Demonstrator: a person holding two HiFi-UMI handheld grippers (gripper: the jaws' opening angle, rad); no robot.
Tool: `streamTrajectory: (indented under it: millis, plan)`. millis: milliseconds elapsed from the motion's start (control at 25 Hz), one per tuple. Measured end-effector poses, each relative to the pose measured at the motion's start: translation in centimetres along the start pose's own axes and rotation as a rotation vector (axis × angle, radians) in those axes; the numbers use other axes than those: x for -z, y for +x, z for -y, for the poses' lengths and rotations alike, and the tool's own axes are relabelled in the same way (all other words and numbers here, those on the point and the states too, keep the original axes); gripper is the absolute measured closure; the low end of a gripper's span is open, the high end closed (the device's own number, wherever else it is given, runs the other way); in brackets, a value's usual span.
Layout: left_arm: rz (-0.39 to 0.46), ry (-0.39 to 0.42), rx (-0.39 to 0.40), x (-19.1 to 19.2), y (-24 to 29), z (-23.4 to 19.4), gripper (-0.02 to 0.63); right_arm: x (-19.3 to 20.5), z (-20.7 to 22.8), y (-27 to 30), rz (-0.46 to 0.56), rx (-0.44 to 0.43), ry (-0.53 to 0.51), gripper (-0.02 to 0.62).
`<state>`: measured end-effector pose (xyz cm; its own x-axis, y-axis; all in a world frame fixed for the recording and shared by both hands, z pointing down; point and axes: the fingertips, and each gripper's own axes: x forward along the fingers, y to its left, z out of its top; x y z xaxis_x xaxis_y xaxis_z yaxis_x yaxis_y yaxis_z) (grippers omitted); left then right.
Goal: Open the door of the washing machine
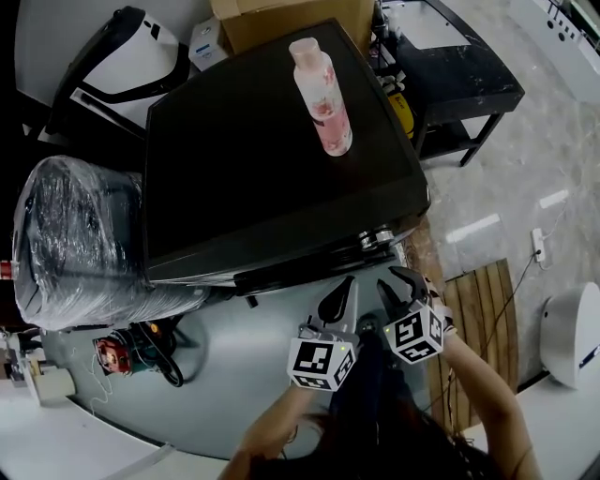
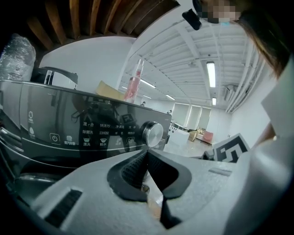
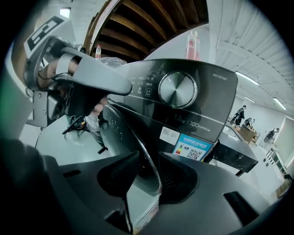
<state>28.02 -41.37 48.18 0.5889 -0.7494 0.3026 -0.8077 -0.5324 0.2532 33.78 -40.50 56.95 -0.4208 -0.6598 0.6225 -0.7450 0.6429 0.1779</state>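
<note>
The dark washing machine has a pink bottle standing on its top and a silver knob on its panel. Its round door stands ajar, and the chrome rim runs out between the jaws of my right gripper. Those jaws are open, with a gap beside the rim. My left gripper is shut on nothing, level with the control panel. In the head view both grippers hang just under the machine's front edge, left gripper beside right gripper.
A plastic-wrapped bundle stands left of the machine. Cables and a red item lie on the floor below it. A cardboard box and a black table stand behind. A wooden board and a white round device are to the right.
</note>
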Motion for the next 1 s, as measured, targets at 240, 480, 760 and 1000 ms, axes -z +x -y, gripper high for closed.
streamTrajectory:
  millis: [240, 480, 760, 1000]
  plan:
    - [-0.013, 0.009, 0.000, 1.5, 1.6, -0.8, 0.595, 1.8, 0.0, 2.3, -0.031, -0.041, -0.026, 0.466]
    - [-0.031, 0.013, 0.010, 2.7, 2.7, -0.8, 0.595, 3.1, 0.4, 4.3, -0.059, -0.073, -0.058, 0.459]
    - [-0.032, 0.000, 0.006, 3.1, 3.8, -1.2, 0.594, 3.9, 0.4, 6.1, -0.092, -0.140, -0.111, 0.449]
    - [-0.030, -0.013, 0.008, 3.3, 4.4, -1.4, 0.594, 4.4, 0.0, 7.2, -0.117, -0.196, -0.149, 0.446]
